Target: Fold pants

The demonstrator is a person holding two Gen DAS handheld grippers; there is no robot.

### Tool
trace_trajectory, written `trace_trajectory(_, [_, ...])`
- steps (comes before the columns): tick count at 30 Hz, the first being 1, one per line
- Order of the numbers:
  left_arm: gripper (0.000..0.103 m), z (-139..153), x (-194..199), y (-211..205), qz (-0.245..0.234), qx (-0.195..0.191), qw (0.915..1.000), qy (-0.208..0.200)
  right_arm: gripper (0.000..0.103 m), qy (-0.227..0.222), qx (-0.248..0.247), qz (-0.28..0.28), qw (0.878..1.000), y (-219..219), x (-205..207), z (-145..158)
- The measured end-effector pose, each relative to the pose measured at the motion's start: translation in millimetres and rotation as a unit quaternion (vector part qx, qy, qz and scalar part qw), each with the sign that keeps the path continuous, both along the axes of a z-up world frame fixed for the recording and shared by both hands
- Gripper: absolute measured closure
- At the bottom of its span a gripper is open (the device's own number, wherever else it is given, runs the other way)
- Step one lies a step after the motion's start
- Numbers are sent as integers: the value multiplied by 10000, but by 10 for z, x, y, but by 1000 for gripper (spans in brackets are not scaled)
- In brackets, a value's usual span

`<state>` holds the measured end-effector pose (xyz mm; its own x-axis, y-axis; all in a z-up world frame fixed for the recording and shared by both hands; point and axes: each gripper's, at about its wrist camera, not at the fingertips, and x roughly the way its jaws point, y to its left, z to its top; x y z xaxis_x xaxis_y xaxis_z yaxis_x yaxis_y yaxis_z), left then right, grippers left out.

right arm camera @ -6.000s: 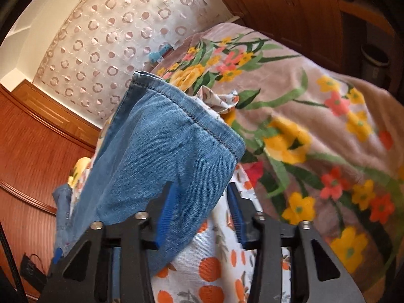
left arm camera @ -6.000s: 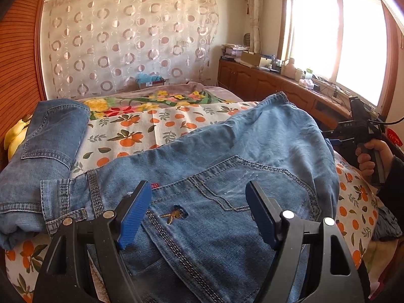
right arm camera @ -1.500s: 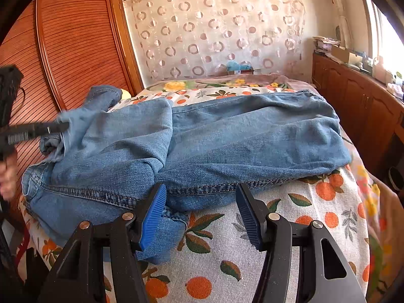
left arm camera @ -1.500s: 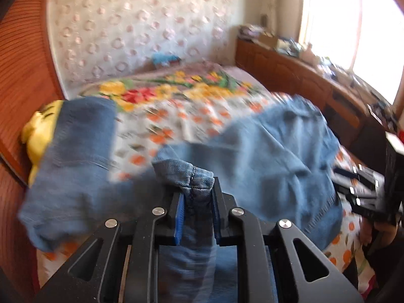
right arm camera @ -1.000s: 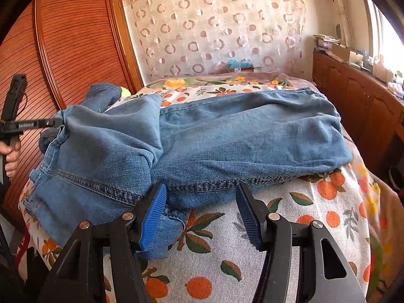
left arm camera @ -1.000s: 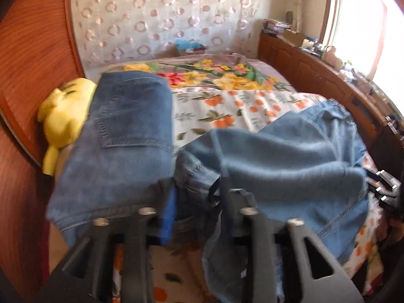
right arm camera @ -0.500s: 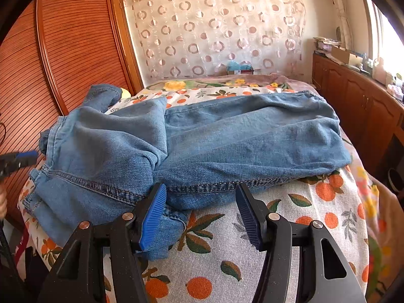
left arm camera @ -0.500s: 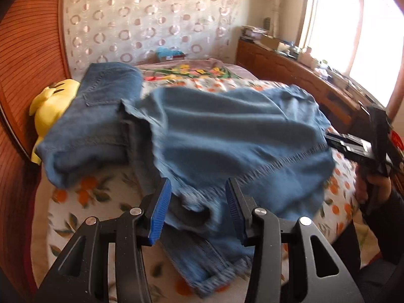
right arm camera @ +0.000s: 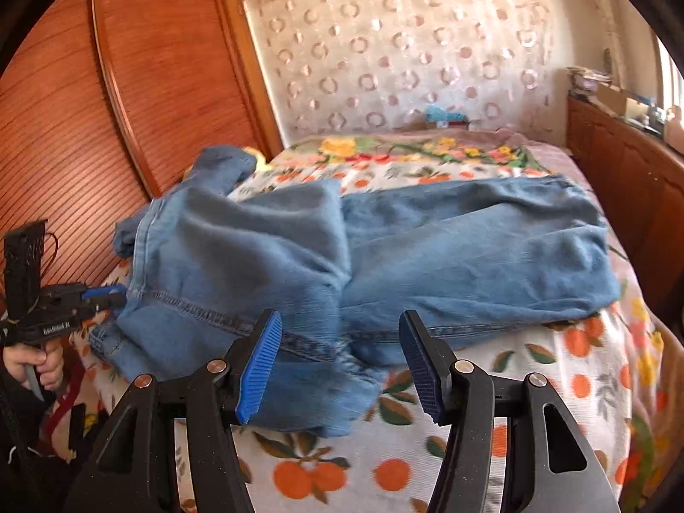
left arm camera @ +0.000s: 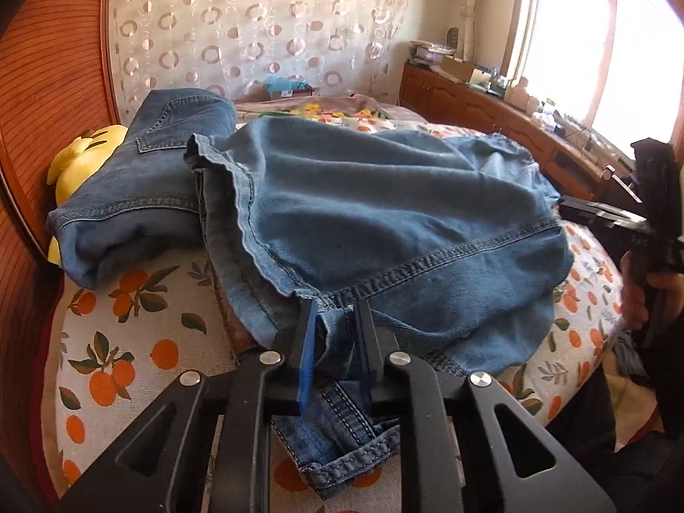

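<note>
Left gripper (left arm camera: 335, 333) closing on jeans (left arm camera: 384, 213) fold at six o'clock; right gripper (right arm camera: 340, 363) agape, empty, hovering over bedsheet (right arm camera: 534, 367).

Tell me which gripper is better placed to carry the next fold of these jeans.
Left, probably. The left gripper is closing with a bunch of the jeans between its jaws, while the right gripper hangs open at the near edge, gripping nothing.

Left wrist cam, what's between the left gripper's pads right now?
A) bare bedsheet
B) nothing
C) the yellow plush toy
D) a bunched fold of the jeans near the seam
D: in the left wrist view the left gripper is closing on a bunched fold of the jeans, just below the stitched seam.
</note>
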<state>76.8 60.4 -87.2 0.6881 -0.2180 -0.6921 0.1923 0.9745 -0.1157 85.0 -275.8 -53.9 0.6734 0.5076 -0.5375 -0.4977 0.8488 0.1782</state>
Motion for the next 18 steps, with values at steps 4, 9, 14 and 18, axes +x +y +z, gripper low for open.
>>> trace_trajectory(4, [97, 131, -140, 54, -30, -117, 9997, -196, 47, 146, -164, 148, 9996, 110, 39, -61])
trace_trajectory(9, [98, 300, -396, 159, -22, -237, 9992, -320, 92, 216, -290, 154, 9992, 69, 3, 5])
trace_trajectory(14, [98, 253, -543, 126, -94, -134, 9997, -177, 93, 185, -240, 287, 9991, -87, -170, 109])
trace_trajectory(18, [98, 171, -578, 60, -102, -16, 9999, -90, 94, 384, -454, 256, 9979, -48, -207, 9])
